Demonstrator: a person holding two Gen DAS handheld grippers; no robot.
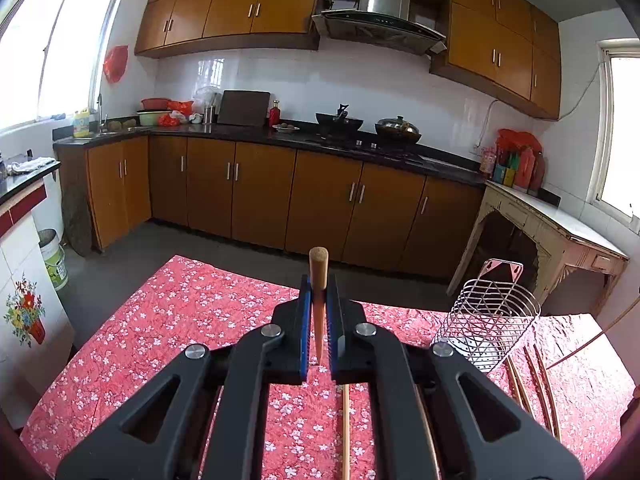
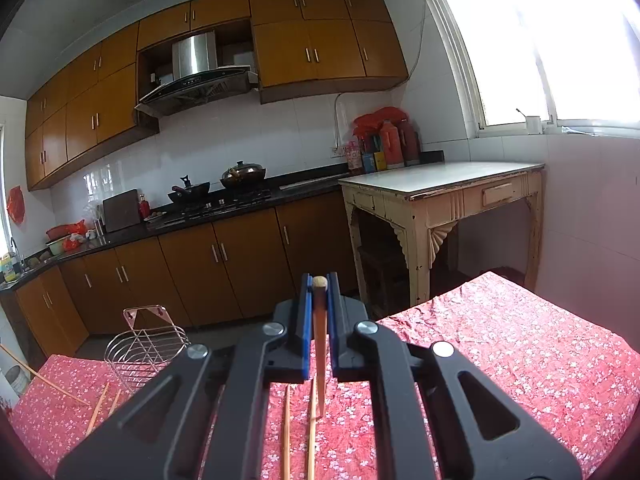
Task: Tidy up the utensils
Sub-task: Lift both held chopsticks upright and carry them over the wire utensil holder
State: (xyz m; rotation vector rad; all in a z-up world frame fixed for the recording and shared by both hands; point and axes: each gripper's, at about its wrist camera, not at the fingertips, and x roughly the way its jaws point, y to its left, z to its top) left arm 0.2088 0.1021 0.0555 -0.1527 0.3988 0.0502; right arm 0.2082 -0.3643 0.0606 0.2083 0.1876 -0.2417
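My left gripper (image 1: 319,286) is shut on a wooden chopstick (image 1: 318,276) that runs lengthwise between its blue pads, its thick end poking out forward. My right gripper (image 2: 319,282) is likewise shut on another chopstick (image 2: 319,320), held above the red floral tablecloth (image 2: 500,340). The wire utensil holder (image 1: 490,322) stands on the table to the right of my left gripper, and at the left of my right gripper as the wire holder (image 2: 146,346). Loose chopsticks (image 1: 534,384) lie beside the holder, and two more loose chopsticks (image 2: 286,432) lie under my right gripper.
Beyond the table runs a kitchen counter (image 1: 304,138) with a wok and a lidded pot. An old cream side table (image 2: 444,188) stands by the window. A paint bucket (image 1: 54,258) sits on the floor at left. Another chopstick (image 1: 345,432) lies beneath my left gripper.
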